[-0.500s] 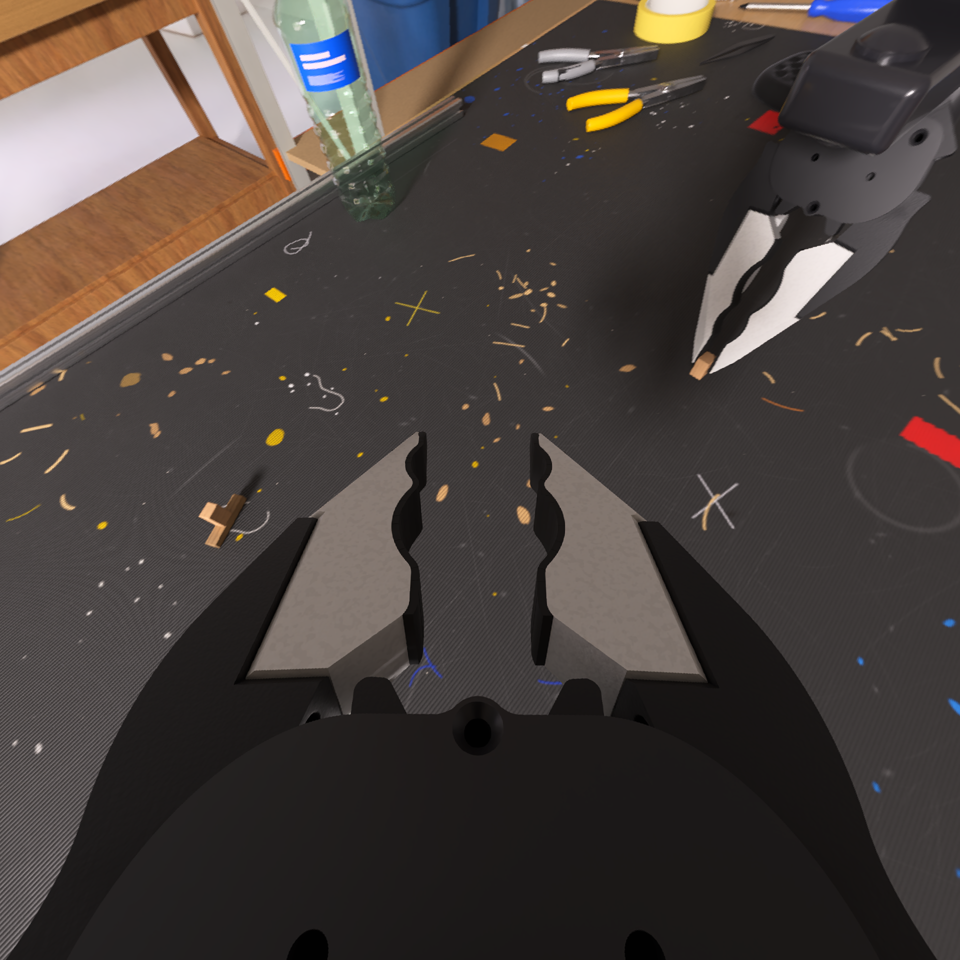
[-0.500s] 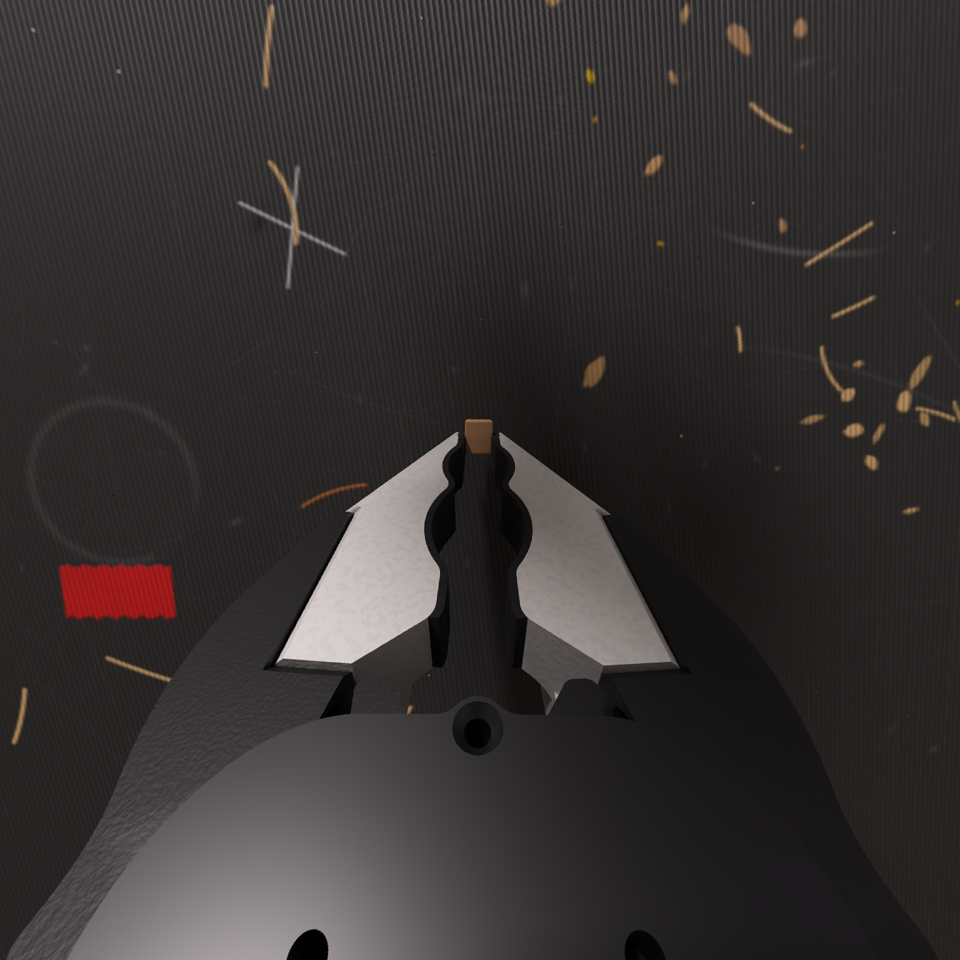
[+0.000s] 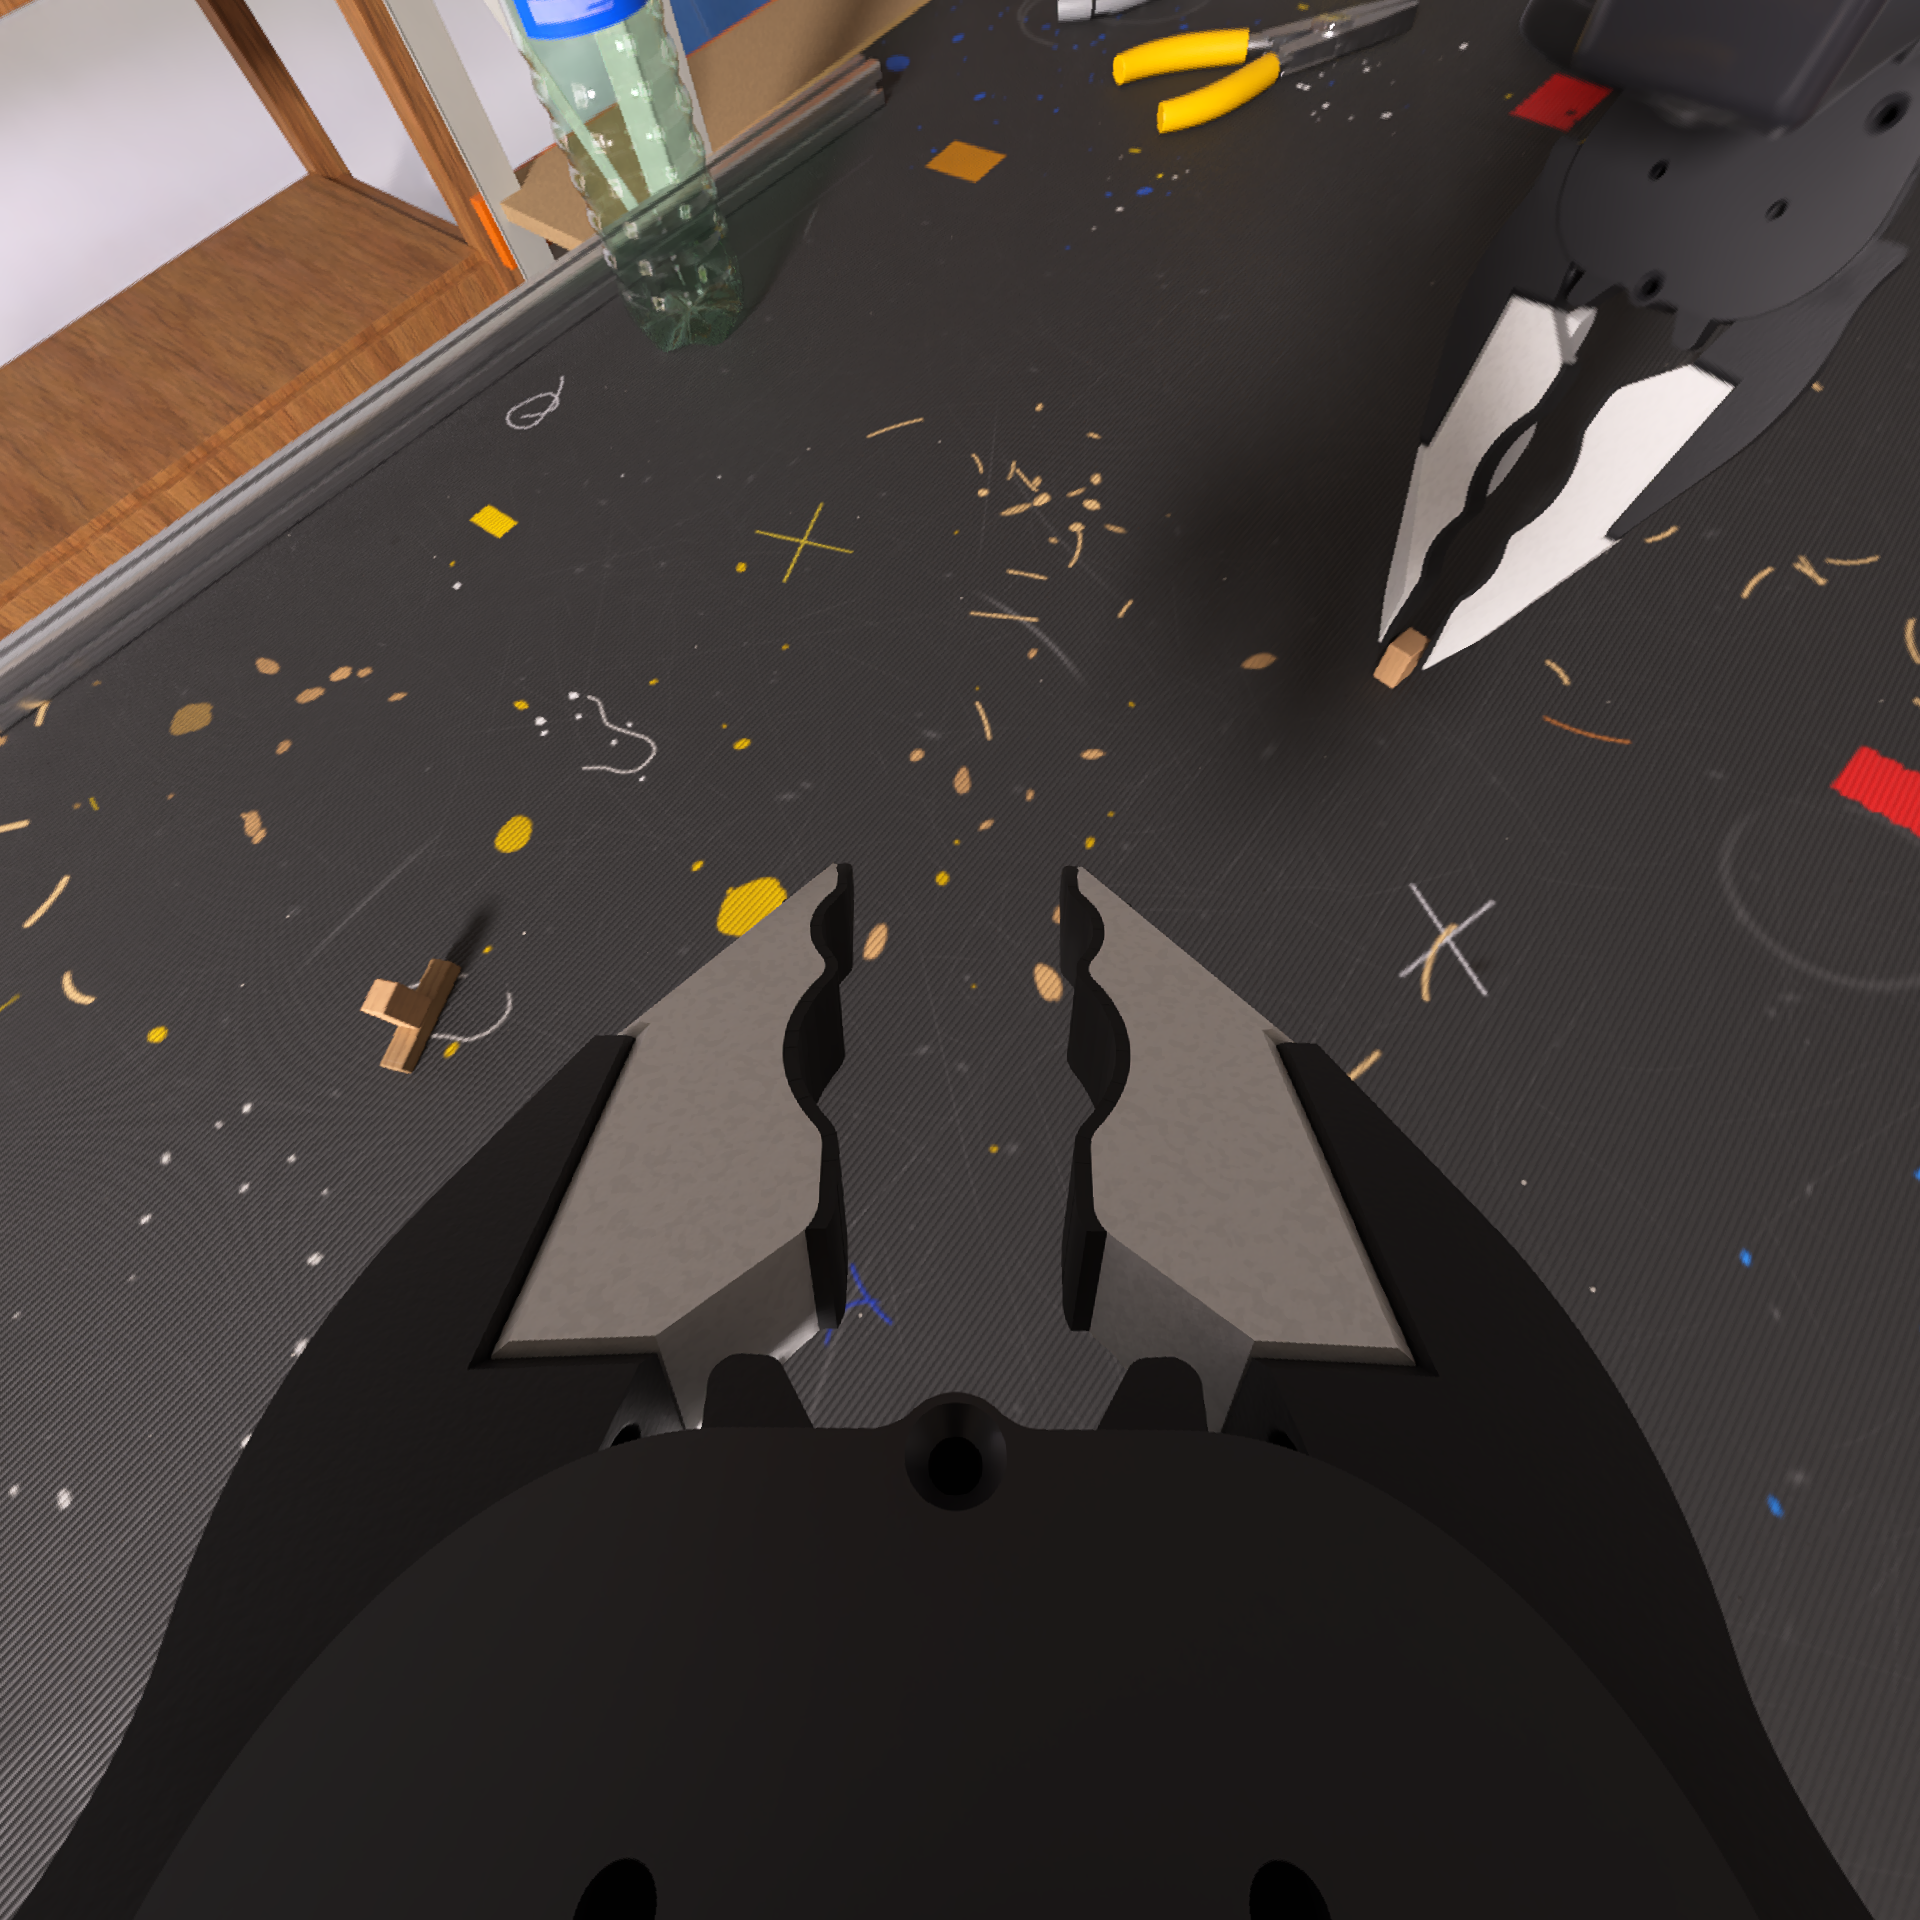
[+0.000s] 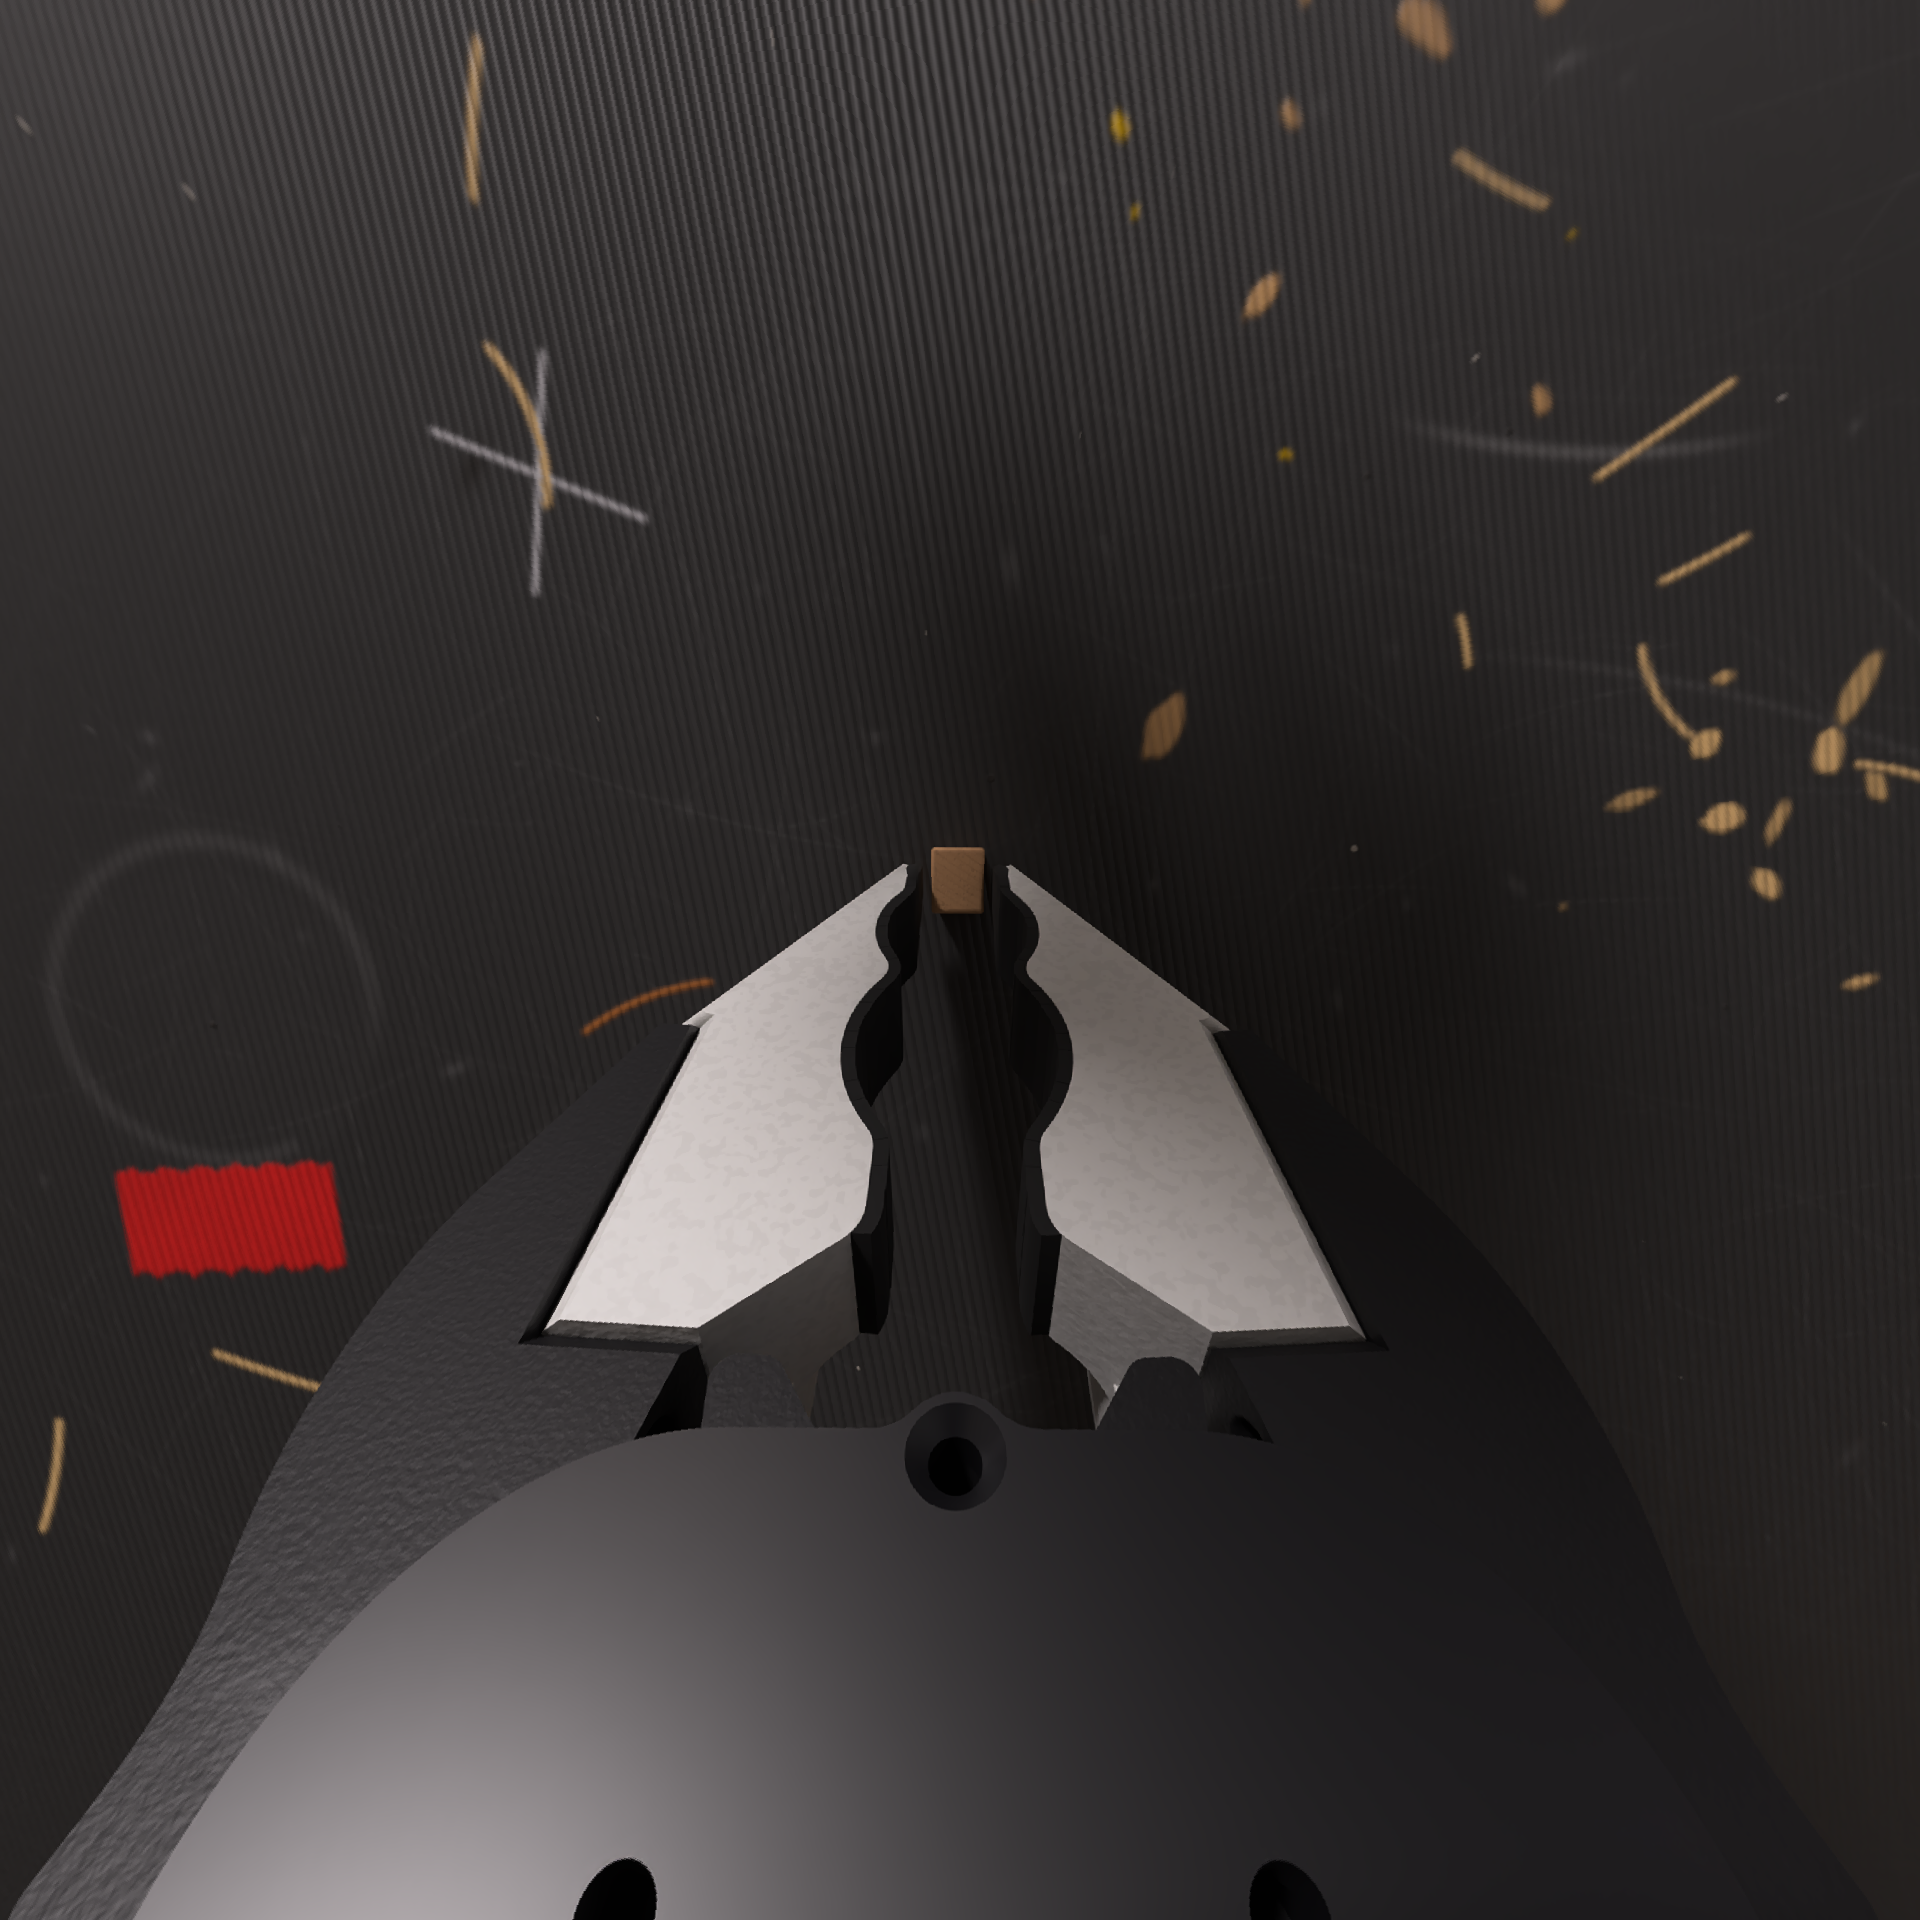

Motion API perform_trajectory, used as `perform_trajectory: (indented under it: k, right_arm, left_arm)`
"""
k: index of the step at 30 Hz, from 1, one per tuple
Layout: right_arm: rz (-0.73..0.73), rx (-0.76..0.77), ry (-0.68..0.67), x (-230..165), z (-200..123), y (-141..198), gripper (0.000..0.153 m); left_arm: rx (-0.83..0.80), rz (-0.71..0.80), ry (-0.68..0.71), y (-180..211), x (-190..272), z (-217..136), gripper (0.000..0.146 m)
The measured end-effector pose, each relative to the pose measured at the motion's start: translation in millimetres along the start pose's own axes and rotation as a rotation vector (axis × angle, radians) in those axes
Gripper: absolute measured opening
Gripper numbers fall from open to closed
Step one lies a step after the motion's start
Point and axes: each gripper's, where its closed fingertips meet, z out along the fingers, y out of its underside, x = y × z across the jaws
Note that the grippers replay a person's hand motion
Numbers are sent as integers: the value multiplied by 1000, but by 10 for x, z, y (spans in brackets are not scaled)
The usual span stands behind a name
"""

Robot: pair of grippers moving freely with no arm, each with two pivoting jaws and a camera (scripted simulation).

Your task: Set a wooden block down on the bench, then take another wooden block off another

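Your right gripper [image 4: 957, 878] pointed down at the bench [image 4: 935, 416] with its jaws drawn narrow around a small wooden block [image 4: 957, 879] at the very tips. In its own view a thin gap showed on each side of the block, so I could not tell whether the pads were gripping it or had let go. From the left wrist view the block [image 3: 1398, 659] sat at or right on the dark mat below those tips, so the set-down looked nearly finished but not clearly released. Your left gripper [image 3: 956, 878] hovered with its jaws wide and nothing between them. To its left on the mat lay two more blocks [image 3: 407, 1010], one crossed over the other, untouched; lifting the top one off was the part left to do. The blocks were plain, pale, square-edged wood. The finger plates were flat grey metal with wavy black inner edges, and the mat was finely ribbed and strewn with wood shavings, paint specks and chalk marks. Farther off stood a clear plastic bottle [image 3: 634, 177] and yellow-handled pliers [image 3: 1205, 78].
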Motion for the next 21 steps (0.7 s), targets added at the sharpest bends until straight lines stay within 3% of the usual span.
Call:
perform_trajectory:
  k: [8, 14, 17, 21]
  right_arm:
    - [53, 260, -1, -18, -174, -123, 17]
    - [111, 948, 7, 54, -719, -463, 20]
    - [129, 1115, 27, 86, -953, -454, 20]
    - [140, 1190, 62, 123, -1060, -416, 19]
  left_arm:
    - [-49, 60, -26, -21, -146, -86, 40]
    - [-97, 73, -27, -113, -683, -208, 35]
    - [-215, 73, 12, -18, -1036, -113, 33]
    - [-496, 136, 12, 340, -1528, 132, 23]
